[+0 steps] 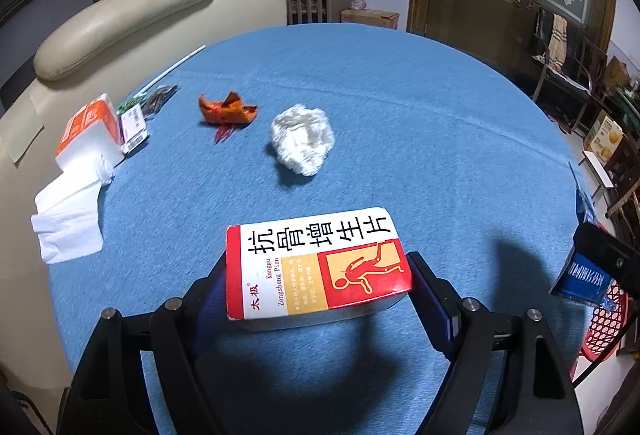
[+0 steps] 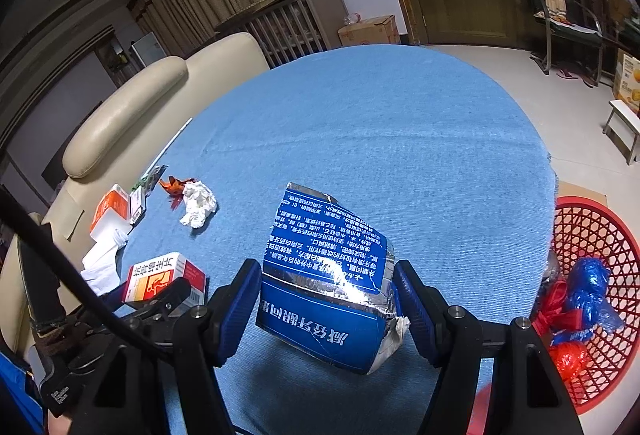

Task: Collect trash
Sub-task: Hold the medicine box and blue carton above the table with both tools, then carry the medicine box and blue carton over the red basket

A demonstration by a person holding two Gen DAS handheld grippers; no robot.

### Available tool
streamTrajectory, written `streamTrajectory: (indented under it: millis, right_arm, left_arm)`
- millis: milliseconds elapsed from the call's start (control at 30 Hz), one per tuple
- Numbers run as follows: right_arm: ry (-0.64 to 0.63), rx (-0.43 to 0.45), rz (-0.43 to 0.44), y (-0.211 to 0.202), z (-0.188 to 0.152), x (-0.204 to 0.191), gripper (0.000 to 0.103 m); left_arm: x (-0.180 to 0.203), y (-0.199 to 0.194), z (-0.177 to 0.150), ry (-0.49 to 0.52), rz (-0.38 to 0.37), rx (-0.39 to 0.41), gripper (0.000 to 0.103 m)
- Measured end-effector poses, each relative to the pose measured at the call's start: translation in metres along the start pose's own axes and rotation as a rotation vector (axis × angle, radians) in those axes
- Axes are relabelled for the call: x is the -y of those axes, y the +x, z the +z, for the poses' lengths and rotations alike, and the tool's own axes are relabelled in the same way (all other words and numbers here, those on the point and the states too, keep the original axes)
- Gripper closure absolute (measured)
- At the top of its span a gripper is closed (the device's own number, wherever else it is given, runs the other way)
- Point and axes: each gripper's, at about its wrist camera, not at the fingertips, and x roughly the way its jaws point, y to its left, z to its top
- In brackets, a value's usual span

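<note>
Left wrist view looks forward and down along its fingers, close over the blue tablecloth (image 1: 400, 107) toward the sofa (image 1: 132, 15) and door; right wrist view, higher and further right (basket (image 2: 600, 235) at its edge), faces likewise, both sharing the cloth, crumpled tissue (image 1: 303, 139) and medicine box (image 2: 164, 275).

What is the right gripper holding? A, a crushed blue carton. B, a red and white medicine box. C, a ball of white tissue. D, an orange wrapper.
A: the right gripper has its fingers closed on the crushed blue carton, above the blue tablecloth.
</note>
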Motion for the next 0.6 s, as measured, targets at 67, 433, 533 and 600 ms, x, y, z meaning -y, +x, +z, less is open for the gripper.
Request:
streamTrajectory:
  millis: [67, 433, 533, 600]
  right_arm:
    - [0.005, 0.001, -0.005, -0.002, -0.002, 0.004, 0.032]
    - [0.101, -0.013, -0.062, -0.022, -0.021, 0.054, 0.032]
    - [0.135, -0.004, -0.087, -0.03, -0.024, 0.074, 0.032]
    - [0.16, 0.008, -0.109, -0.037, -0.026, 0.089, 0.032]
  left_arm:
    - [0.005, -0.002, 0.003, 0.011, -0.009, 0.008, 0.02]
    - [0.048, -0.017, 0.01, 0.112, -0.073, 0.044, 0.02]
    - [0.068, -0.023, 0.013, 0.152, -0.098, 0.057, 0.02]
    - [0.082, -0.027, 0.014, 0.18, -0.114, 0.066, 0.02]
